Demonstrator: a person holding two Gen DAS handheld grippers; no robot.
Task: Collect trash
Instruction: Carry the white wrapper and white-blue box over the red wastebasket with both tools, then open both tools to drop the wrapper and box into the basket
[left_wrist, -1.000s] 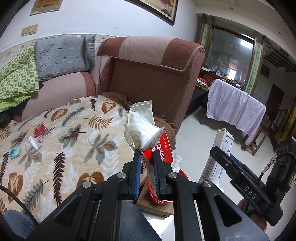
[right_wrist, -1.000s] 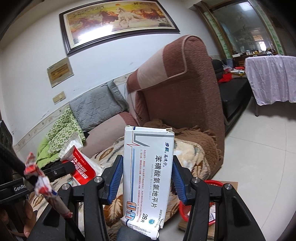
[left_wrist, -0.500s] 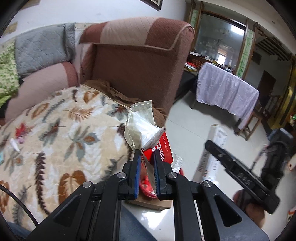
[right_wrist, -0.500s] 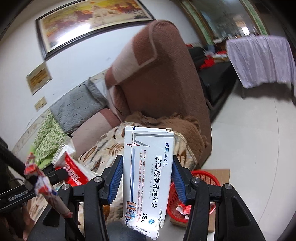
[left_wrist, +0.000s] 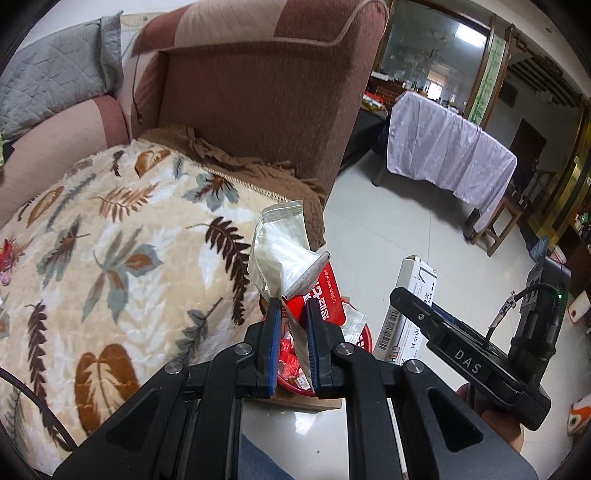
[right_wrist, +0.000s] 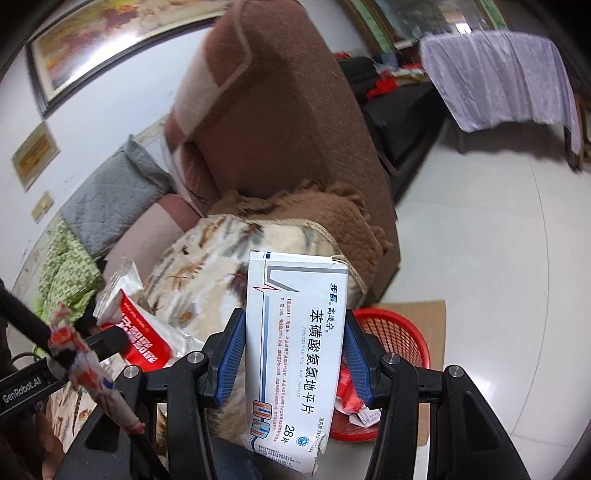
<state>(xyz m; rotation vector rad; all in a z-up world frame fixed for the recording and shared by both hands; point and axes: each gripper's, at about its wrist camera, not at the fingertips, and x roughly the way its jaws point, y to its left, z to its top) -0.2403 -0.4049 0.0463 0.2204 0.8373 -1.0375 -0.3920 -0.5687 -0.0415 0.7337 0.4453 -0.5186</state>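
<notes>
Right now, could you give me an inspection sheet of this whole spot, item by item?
Surface: pale tiled floor; sofa covered by a leaf-print blanket.
Job's things: red basket on cardboard, already holding wrappers; red-and-silver wrapper; white medicine box.
Clutter: a small reddish item at the blanket's left edge, too small to tell.
Grippers: left gripper shut on the wrapper; right gripper shut on the medicine box.
Cables: thin black cable at the left view's lower left.
Surroundings: grey cushion, cloth-draped table, framed picture.

Brown sofa (left_wrist: 258, 103), leaf-print blanket (left_wrist: 122, 258), perhaps a cloth-draped table (left_wrist: 447, 155).
</notes>
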